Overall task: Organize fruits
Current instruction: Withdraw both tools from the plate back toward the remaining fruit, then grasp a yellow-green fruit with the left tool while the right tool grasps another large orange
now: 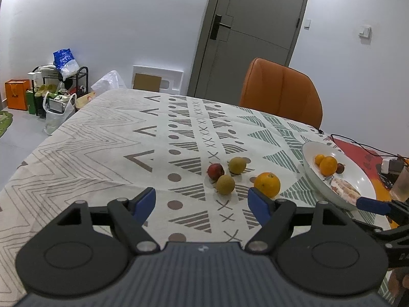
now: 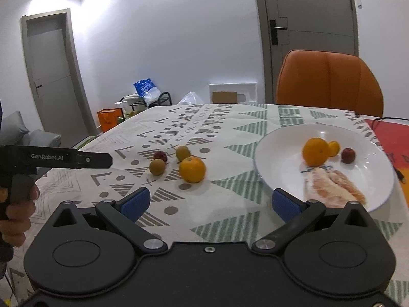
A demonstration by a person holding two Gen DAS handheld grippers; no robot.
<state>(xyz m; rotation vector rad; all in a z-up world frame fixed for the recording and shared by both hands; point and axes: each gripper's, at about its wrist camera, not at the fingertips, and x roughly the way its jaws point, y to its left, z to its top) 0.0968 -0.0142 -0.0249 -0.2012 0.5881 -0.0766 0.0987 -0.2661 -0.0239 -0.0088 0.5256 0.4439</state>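
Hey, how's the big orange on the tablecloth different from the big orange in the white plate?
The orange on the tablecloth lies loose on the patterned cloth, while the orange in the plate sits inside the white plate. The cloth orange has three smaller fruits behind it: a red one and two greenish-brown ones; the plate orange sits beside a small orange, a small red fruit and peeled segments. Both are round, bright orange and unpeeled.

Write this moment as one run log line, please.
left gripper open, empty | right gripper open, empty | orange on table | plate holds fruit

"GenRobot.AI" in white on black left gripper (image 2: 94, 160) body
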